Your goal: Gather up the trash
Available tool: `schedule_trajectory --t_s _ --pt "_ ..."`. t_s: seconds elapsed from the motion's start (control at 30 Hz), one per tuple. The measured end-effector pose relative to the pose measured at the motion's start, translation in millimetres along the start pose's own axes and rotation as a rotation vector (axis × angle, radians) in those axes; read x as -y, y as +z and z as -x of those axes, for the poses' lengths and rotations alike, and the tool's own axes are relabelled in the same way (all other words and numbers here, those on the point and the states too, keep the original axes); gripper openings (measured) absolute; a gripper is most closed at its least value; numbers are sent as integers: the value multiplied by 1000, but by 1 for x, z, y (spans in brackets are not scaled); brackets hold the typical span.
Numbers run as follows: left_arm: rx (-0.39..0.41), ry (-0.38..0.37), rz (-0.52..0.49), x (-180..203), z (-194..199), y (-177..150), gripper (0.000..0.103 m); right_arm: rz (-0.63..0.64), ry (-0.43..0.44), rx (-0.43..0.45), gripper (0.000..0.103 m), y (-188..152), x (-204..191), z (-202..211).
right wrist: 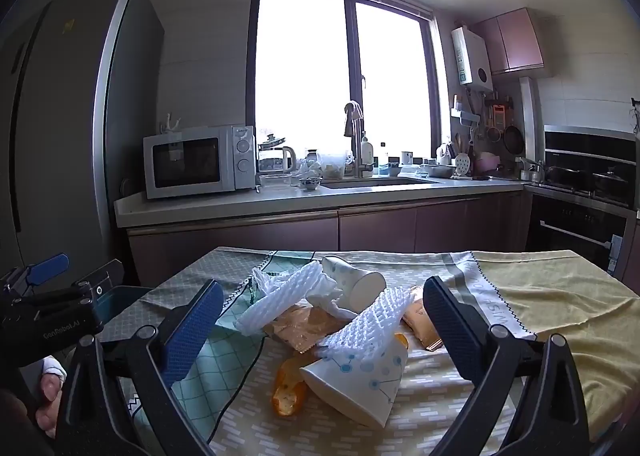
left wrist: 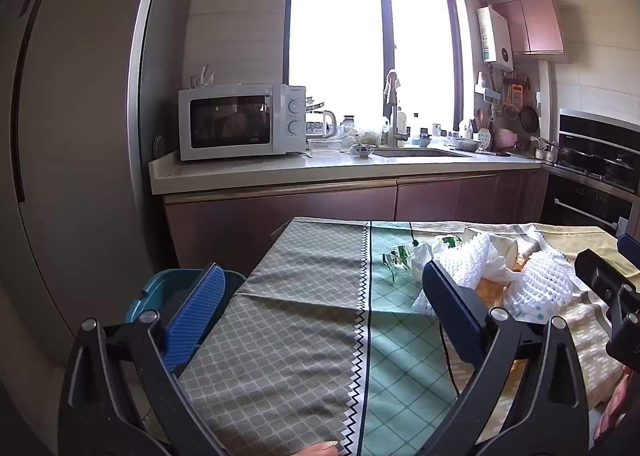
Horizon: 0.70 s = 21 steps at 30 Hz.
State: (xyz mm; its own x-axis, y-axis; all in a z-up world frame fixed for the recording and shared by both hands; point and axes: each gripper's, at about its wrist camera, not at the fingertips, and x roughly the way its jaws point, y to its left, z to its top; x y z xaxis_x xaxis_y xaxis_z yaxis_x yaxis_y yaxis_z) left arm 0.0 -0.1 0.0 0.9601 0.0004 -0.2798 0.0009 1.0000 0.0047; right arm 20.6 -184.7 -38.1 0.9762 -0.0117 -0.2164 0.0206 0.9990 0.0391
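A pile of trash lies on the cloth-covered table. It holds two paper cups on their sides, white foam fruit nets, orange peel, crumpled tissue and wrappers. My right gripper is open, its jaws standing either side of the pile, above it. My left gripper is open and empty over the table's left half, with the pile just beyond its right finger. A teal bin sits at the table's left edge, behind the left finger.
A black cable runs across the tablecloth. Behind the table is a kitchen counter with a microwave, sink and dishes. A fridge stands at the left, an oven at the right.
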Motion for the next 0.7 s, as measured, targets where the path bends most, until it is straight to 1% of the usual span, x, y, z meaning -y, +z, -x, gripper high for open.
schedule_trajectory --t_s 0.3,0.37,0.7 --pt "5 4 0 1 0 0 97 -2 7 19 97 0 -1 7" --pt "6 4 2 1 1 0 97 5 7 -7 97 -3 -4 1" --pt "3 -3 10 -2 4 2 97 3 7 -11 97 -3 -7 -1"
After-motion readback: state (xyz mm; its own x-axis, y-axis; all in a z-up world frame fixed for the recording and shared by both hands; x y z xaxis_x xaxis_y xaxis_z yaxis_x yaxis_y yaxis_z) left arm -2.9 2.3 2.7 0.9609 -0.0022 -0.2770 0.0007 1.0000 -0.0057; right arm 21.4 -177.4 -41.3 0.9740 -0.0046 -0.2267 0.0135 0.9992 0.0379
